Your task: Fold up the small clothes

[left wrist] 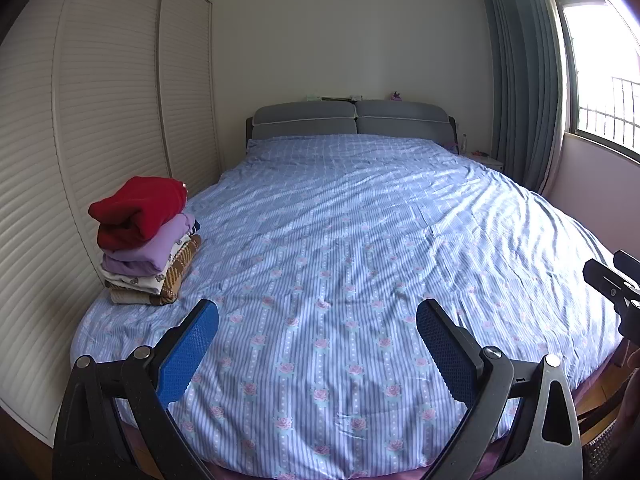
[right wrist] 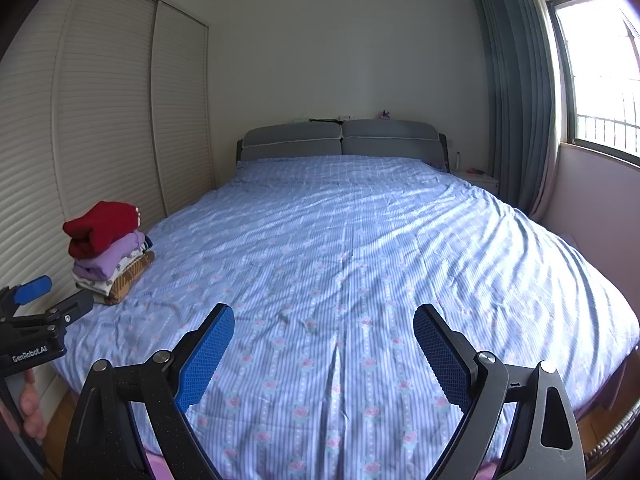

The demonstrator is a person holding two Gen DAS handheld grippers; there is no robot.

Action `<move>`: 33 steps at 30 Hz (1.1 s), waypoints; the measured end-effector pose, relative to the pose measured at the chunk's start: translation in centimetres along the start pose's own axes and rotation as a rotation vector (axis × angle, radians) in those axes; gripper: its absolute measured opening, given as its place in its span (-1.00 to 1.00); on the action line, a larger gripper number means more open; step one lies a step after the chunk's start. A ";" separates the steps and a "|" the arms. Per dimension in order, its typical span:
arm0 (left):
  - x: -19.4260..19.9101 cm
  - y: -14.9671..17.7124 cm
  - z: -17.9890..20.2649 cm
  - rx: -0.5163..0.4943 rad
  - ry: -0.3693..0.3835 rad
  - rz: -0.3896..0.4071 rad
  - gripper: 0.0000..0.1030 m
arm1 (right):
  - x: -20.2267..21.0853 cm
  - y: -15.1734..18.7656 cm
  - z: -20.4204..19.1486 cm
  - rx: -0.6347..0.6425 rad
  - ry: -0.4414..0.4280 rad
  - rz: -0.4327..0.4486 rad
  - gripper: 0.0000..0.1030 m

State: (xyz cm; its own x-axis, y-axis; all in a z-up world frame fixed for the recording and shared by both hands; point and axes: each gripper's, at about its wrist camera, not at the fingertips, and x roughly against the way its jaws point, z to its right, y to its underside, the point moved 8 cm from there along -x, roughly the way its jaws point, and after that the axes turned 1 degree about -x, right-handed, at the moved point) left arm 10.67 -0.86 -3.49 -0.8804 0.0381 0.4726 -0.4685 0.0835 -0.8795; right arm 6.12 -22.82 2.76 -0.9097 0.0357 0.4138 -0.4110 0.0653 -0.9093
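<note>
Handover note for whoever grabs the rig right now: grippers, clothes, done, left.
Left gripper: jaws open, empty, above the blue striped floral bedspread.
Right gripper: jaws open, empty, beside it.
Clothes: folded stack at the bed's left edge by the wardrobe, red garment on top, lilac one under it.
Done: that stack.
Left: no unfolded clothes in view.

A stack of folded clothes (left wrist: pixel 146 242) sat near the bed's left edge. A red garment (left wrist: pixel 138 210) lay on top, above purple, white-patterned and brown plaid pieces.
</note>
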 end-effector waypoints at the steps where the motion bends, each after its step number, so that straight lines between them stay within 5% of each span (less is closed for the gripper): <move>1: 0.0 0.0 0.0 0.000 0.000 -0.001 0.96 | 0.0 0.0 0.0 0.001 0.000 0.000 0.79; 33: -0.2 0.9 0.4 -0.006 0.000 -0.017 0.96 | -0.2 0.4 0.0 -0.004 -0.002 -0.007 0.79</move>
State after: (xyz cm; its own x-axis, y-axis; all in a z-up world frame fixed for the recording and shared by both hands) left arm 10.44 -1.20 -4.41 -0.8723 0.0370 0.4876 -0.4831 0.0900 -0.8709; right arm 6.14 -22.82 2.32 -0.9071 0.0331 0.4196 -0.4167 0.0699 -0.9063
